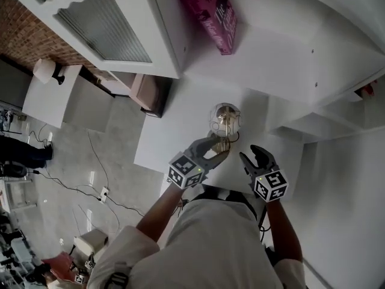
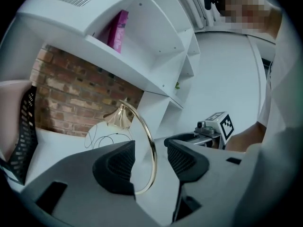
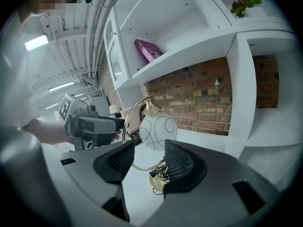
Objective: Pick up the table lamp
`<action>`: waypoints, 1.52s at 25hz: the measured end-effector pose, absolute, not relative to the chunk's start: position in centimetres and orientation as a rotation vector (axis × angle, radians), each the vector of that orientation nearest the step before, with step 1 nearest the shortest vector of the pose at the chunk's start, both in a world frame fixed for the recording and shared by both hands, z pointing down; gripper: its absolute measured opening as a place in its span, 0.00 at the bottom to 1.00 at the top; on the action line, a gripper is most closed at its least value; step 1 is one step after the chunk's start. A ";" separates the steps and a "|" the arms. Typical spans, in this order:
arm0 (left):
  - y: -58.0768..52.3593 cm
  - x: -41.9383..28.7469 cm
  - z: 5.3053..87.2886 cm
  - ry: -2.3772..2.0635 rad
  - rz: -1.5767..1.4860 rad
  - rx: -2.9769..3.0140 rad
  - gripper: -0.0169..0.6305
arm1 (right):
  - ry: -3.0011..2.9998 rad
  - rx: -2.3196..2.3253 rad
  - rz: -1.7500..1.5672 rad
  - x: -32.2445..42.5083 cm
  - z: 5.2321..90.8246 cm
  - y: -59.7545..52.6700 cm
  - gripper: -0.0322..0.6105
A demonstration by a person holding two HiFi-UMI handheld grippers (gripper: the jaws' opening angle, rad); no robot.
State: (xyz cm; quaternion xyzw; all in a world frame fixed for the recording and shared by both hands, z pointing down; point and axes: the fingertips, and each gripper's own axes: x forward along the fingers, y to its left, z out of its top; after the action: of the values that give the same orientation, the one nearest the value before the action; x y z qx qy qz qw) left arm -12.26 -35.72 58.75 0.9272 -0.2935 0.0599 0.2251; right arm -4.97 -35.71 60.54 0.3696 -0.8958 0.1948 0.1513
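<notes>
Closest to the head camera are the person's white shirt [image 1: 210, 245] and 2 forearms reaching forward over a white desk [image 1: 171, 134]. Each hand carries a gripper topped by a marker cube.

On the left, the left gripper [image 1: 218, 152] has its 2 jaws moderately apart. In its own view the curved brass arm of the table lamp [image 1: 225, 120] rises through the gap. It runs close along one ribbed pad and leaves clear space to the other, and neither pad visibly presses on it.

On the right, the right gripper [image 1: 254, 155] sits just beside the lamp without touching it. Its 2 jaws are about half spread with nothing between the pads. Past them its view shows the lamp's white globe with thin looping lines, the brass base below it, and a tangled cord [image 3: 158, 173] bunched at that base.

The lamp stands upright on the desk, directly ahead of both grippers, with its globe hanging from the arched brass arm.

Behind the lamp a brick wall [image 3: 208, 98] backs the desk under white shelving. A pink box [image 1: 215, 14] leans on 1 shelf. A small plant [image 3: 244, 1] sits on a higher shelf at the right, and a cabinet with ribbed glass doors [image 1: 108, 26] is on the left. Farther off, cables [image 1: 96, 173] trail across the grey floor.
</notes>
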 end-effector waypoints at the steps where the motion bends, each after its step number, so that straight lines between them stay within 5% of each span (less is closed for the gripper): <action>1: -35.9 -11.9 59.1 -0.799 0.169 2.551 0.37 | -2.566 1.056 0.567 -5.0 60.9 -35.8 0.38; 13: -38.1 -7.5 60.7 -0.675 0.167 2.472 0.33 | -2.556 0.937 0.679 -4.7 65.8 -37.2 0.38; 24: -39.8 -5.4 59.2 -0.550 0.097 2.436 0.05 | -2.555 0.816 0.791 -5.0 69.5 -38.7 0.38; 38: -40.0 -4.9 57.6 -0.392 0.039 2.392 0.04 | -2.550 0.779 0.926 -5.1 71.6 -38.5 0.37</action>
State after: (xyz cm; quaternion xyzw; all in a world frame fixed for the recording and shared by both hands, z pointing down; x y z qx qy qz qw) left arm -4.95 -40.03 57.64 0.9239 -0.1513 0.0150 0.3511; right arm -5.06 -38.51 71.60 0.2723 -0.8920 0.3240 0.1587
